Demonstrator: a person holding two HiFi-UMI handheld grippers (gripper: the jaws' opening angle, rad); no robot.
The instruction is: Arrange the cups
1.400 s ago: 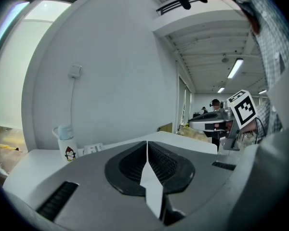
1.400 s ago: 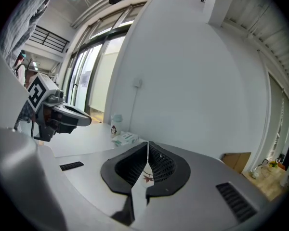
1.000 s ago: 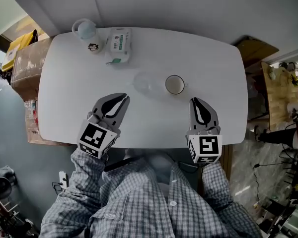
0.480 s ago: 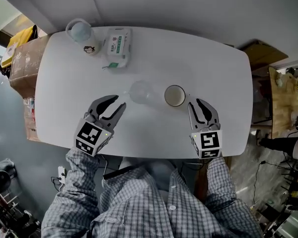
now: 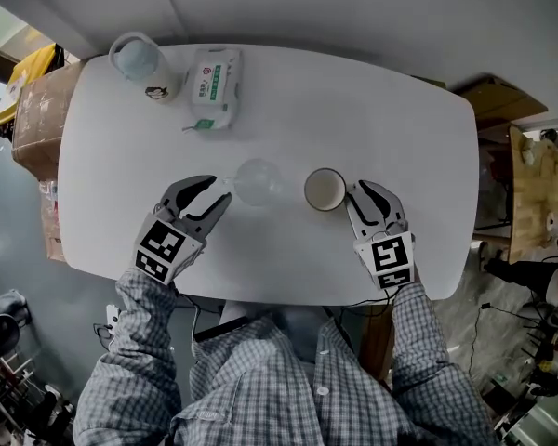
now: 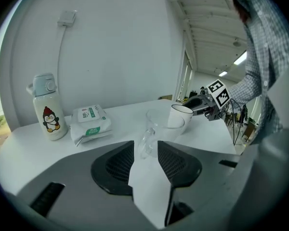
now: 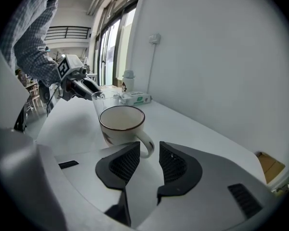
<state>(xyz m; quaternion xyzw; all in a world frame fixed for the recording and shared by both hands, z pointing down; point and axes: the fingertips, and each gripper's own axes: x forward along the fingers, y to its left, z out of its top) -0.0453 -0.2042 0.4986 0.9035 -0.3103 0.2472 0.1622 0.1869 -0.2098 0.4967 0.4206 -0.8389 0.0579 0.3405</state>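
Observation:
A clear glass mug (image 5: 257, 181) and a white mug (image 5: 325, 190) stand side by side in the middle of the white table (image 5: 400, 137). My left gripper (image 5: 219, 195) sits just left of the glass, its jaws opening. In the left gripper view the glass (image 6: 164, 124) has its handle between the jaw tips of the left gripper (image 6: 146, 147), and the pads do not press on it. My right gripper (image 5: 361, 194) is right of the white mug. It (image 7: 149, 150) stands open, with the handle of the white mug (image 7: 121, 124) at the mouth of the jaws.
A white bottle with a penguin print (image 5: 141, 63) and a pack of wet wipes (image 5: 214, 82) lie at the table's far left. A cardboard box (image 5: 37, 110) stands off the left edge. The near table edge is just behind both grippers.
Both grippers have come forward and down to the two mugs. The left jaws, shut a second ago, now stand apart around the glass's handle.

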